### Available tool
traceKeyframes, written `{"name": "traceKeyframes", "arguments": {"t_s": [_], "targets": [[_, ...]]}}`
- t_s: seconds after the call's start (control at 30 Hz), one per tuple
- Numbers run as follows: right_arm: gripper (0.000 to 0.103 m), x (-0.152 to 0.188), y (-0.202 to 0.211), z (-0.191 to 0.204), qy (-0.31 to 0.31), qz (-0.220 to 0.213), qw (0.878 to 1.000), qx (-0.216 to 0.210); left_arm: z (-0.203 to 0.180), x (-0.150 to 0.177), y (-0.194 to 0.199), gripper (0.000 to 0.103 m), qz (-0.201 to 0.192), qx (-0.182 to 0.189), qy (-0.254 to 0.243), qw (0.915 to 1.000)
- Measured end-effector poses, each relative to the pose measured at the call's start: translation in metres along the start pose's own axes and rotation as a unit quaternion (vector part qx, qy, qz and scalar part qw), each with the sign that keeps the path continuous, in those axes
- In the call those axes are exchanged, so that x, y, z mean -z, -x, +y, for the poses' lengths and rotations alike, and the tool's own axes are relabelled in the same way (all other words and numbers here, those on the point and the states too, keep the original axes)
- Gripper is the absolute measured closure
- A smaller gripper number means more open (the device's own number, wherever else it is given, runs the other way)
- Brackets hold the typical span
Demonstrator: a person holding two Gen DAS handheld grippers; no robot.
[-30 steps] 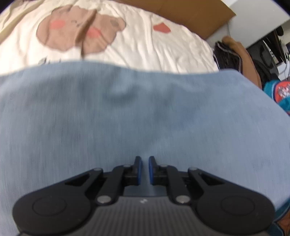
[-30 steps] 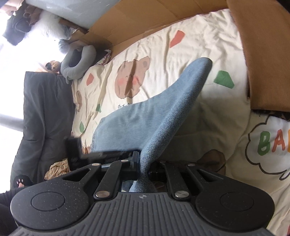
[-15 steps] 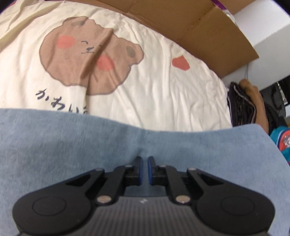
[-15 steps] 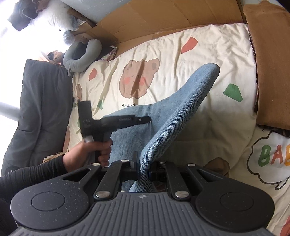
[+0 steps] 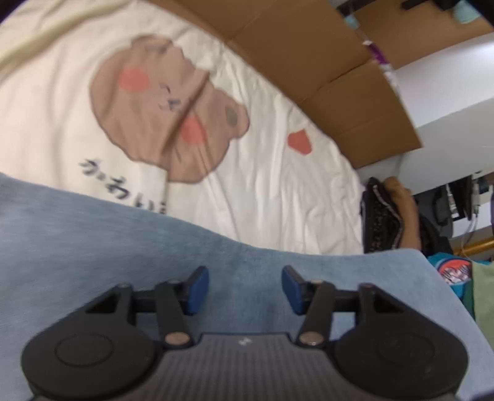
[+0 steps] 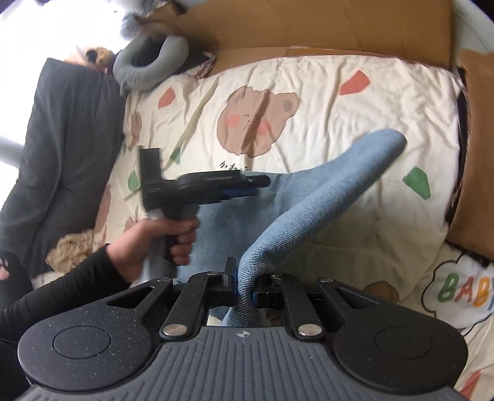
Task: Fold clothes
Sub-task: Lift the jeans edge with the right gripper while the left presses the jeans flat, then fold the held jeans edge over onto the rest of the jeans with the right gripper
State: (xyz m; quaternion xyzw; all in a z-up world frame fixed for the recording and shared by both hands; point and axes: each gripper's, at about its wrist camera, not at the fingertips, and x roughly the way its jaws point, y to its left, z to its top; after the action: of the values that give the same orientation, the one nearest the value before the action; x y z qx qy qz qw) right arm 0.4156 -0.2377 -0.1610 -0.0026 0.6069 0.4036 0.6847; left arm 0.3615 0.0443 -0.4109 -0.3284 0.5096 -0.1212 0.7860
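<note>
A light blue denim garment (image 5: 102, 240) lies on a cream bedspread with a bear print (image 5: 278, 191). In the left wrist view my left gripper (image 5: 245, 288) hangs just above the denim, its jaws opening, and the blue pads press on nothing. The right wrist view shows that left gripper (image 6: 259, 186) from the side, held by a hand in a black sleeve. My right gripper (image 6: 245, 285) is shut on a raised fold of the denim garment (image 6: 333, 191), which arcs up and away to a rounded end at the right.
Brown cardboard (image 6: 339, 27) lines the bed's far edge. A dark grey blanket (image 6: 64, 148) and a grey neck pillow (image 6: 151, 61) lie at the left. A brown cushion (image 6: 475, 148) sits at the right. Dark and brown clothes (image 5: 389, 212) are piled beyond the bed's corner.
My left gripper's jaws have parted and let go of the denim, and it has drawn back over the garment. The right gripper has risen with its fold still pinched.
</note>
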Motion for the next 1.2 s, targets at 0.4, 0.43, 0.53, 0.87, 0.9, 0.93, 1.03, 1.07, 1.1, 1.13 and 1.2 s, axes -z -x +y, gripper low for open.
{"name": "traceKeyframes", "arguments": {"t_s": [0.4,0.43,0.53,0.87,0.9,0.93,1.03,1.07,1.1,1.13,1.2], "targets": [[0.095,-0.045,-0.029,0.091,0.145,0.104,0.982,0.066,0.084,0.039,0.156,0.032,-0.104,-0.025,0.085,0.9906],[0.095,-0.047,-0.031,0.096,0.145,0.106,0.981,0.068,0.09,0.044,0.162,0.033,-0.106,-0.027,0.094,0.9895],[0.095,-0.048,-0.036,0.115,0.168,0.104,0.977,0.078,0.102,0.059,0.172,0.034,-0.112,-0.03,0.108,0.9873],[0.095,-0.04,-0.062,0.163,0.22,0.102,0.964,0.109,0.115,0.077,0.167,0.046,-0.109,-0.023,0.113,0.9874],[0.095,-0.038,-0.065,0.168,0.222,0.1,0.964,0.109,0.116,0.079,0.166,0.046,-0.109,-0.019,0.113,0.9873],[0.095,-0.037,-0.069,0.174,0.223,0.097,0.964,0.11,0.116,0.081,0.165,0.048,-0.109,-0.015,0.114,0.9874],[0.095,-0.035,-0.081,0.188,0.222,0.085,0.965,0.106,0.117,0.086,0.162,0.052,-0.104,-0.007,0.113,0.988],[0.095,-0.034,-0.086,0.192,0.221,0.081,0.966,0.106,0.118,0.088,0.16,0.055,-0.103,-0.006,0.115,0.9881],[0.095,-0.032,-0.09,0.197,0.228,0.074,0.965,0.107,0.119,0.089,0.159,0.057,-0.101,-0.004,0.116,0.9881],[0.095,-0.029,-0.094,0.203,0.238,0.068,0.963,0.109,0.121,0.091,0.16,0.063,-0.1,-0.004,0.118,0.9879],[0.095,-0.027,-0.102,0.209,0.236,0.057,0.964,0.105,0.125,0.094,0.16,0.071,-0.098,-0.004,0.123,0.9876]]}}
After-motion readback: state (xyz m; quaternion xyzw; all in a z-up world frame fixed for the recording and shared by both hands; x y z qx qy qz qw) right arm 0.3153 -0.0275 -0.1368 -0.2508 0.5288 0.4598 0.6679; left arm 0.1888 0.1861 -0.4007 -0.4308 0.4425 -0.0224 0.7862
